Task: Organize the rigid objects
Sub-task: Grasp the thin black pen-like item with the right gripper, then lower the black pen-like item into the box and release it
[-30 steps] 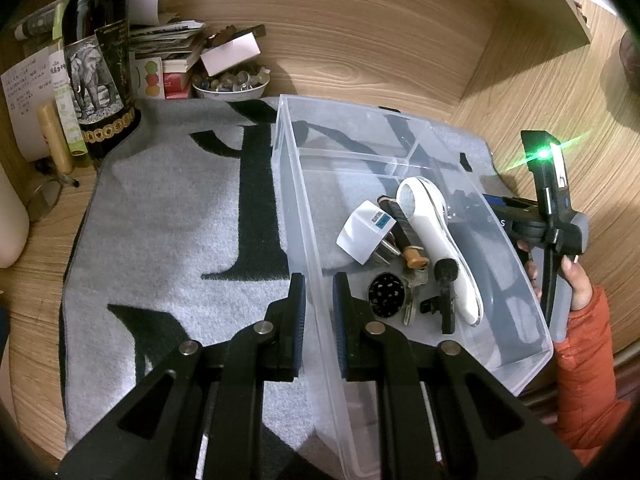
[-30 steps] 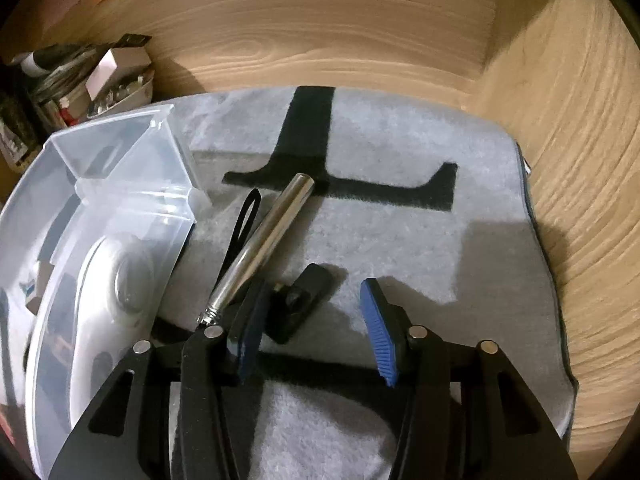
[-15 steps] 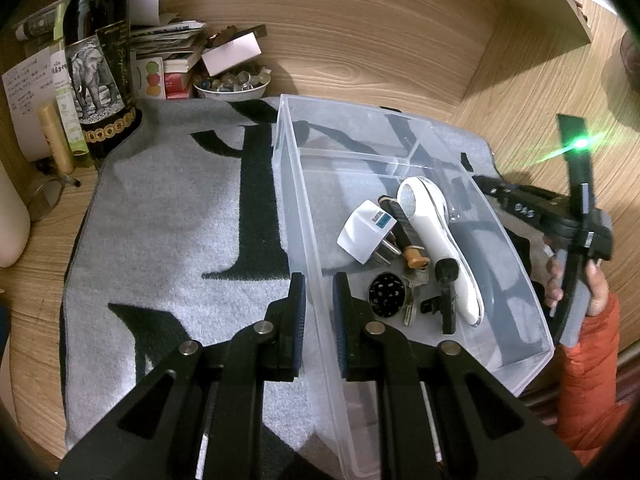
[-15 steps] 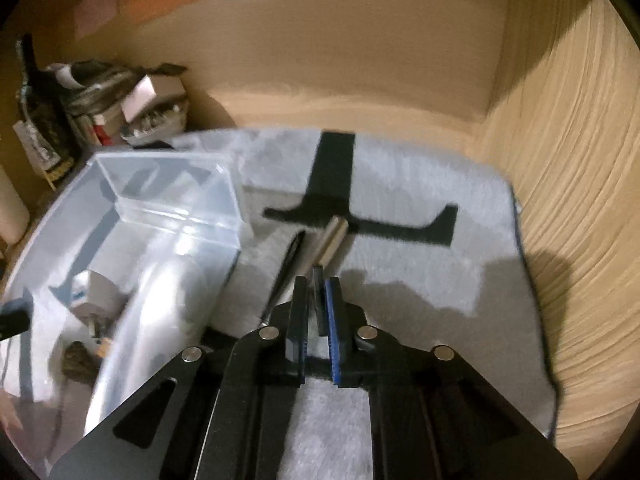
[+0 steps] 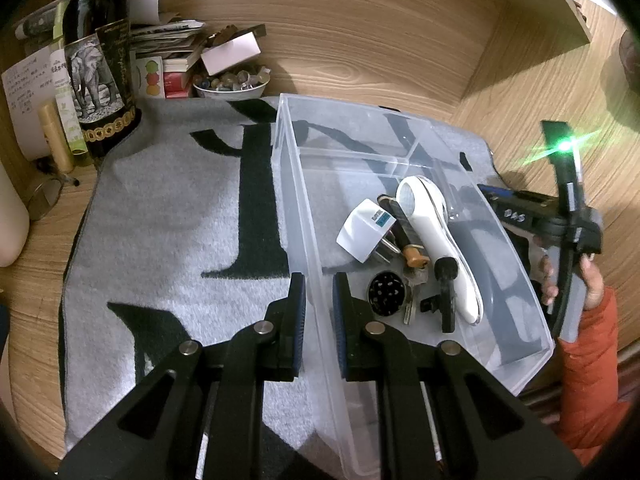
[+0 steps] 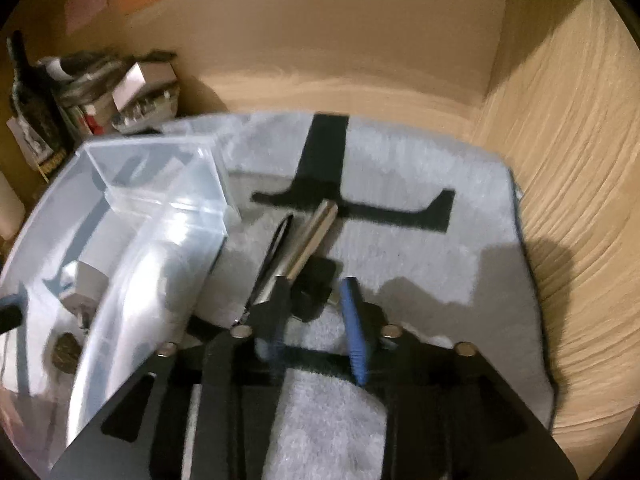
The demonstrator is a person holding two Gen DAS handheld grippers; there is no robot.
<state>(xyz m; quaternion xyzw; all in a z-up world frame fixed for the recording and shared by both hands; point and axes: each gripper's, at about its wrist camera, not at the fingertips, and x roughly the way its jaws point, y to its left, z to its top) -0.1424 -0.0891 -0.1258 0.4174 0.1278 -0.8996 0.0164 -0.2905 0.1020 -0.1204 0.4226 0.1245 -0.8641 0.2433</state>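
A clear plastic bin (image 5: 304, 216) stands on a grey towel and holds a white plug adapter (image 5: 362, 234), a white handheld device (image 5: 436, 236), a round black piece (image 5: 386, 294), keys and a small black tool. My left gripper (image 5: 319, 312) is shut on the bin's left wall. In the right wrist view the bin (image 6: 160, 216) is at left. My right gripper (image 6: 316, 320) is open above a small black object (image 6: 316, 286), which lies on the towel beside a silver metal tube (image 6: 312, 240) and a black strap (image 6: 276, 252).
A dark bottle (image 5: 100, 64), books, papers and a bowl of small items (image 5: 232, 84) crowd the back left. Wooden walls enclose the back and right. The grey towel (image 6: 440, 264) with black markings covers the desk. The right gripper's handle and hand show in the left wrist view (image 5: 568, 240).
My right gripper was open low over the black object, then shut and drawn back, and is now open again near it. The left gripper has not moved.
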